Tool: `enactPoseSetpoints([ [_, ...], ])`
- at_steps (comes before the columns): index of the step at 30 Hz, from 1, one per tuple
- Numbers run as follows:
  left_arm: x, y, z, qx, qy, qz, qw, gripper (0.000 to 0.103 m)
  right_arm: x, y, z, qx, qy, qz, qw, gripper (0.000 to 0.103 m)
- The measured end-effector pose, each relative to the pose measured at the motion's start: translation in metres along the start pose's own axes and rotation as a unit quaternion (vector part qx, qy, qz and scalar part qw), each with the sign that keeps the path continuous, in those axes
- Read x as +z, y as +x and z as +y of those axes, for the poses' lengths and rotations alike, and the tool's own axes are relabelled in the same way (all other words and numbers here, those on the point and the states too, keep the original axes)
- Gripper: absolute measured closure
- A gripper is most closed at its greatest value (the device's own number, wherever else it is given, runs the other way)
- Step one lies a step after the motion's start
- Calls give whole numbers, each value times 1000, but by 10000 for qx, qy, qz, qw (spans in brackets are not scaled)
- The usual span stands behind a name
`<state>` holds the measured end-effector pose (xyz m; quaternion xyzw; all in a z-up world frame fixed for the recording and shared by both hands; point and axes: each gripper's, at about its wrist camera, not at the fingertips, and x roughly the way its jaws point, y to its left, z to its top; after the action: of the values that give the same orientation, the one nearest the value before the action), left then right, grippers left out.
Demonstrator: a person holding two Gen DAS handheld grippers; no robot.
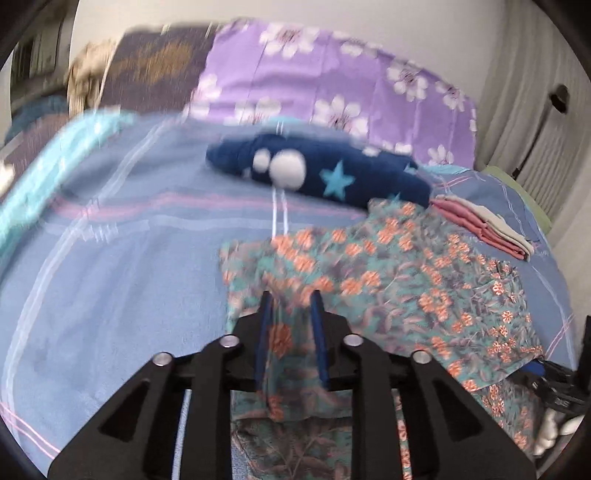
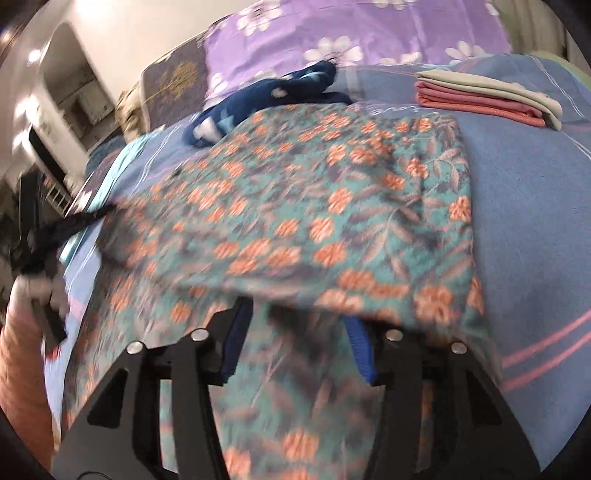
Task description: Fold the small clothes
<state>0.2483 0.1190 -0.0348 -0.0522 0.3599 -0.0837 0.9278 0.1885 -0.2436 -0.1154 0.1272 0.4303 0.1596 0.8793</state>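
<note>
One teal garment (image 2: 332, 206), orange-flowered, partly folded over itself.

Both views are pretty smeared with motion blur, worst on the floral garment (image 2: 295, 206) and the far-left background of the right wrist view. Soft, even indoor light, no hard shadows. Bright blown-out spots glow upper left of the purple pillow (image 2: 332, 29). Heavy fisheye bending, black vignette at every corner. The folded stack (image 1: 484, 229) stays fairly sharp.
</note>
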Motion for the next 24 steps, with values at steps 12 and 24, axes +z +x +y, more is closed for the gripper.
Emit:
enactPoseSetpoints([
  [12,-36,59,-45,-112,624,702,9955,65,79,-50,-91,-275,939,-534,9938,48],
  [24,-40,57,-52,92,793,634,9948,61,137,35,-108,-1616,1190,-156,9795,100],
])
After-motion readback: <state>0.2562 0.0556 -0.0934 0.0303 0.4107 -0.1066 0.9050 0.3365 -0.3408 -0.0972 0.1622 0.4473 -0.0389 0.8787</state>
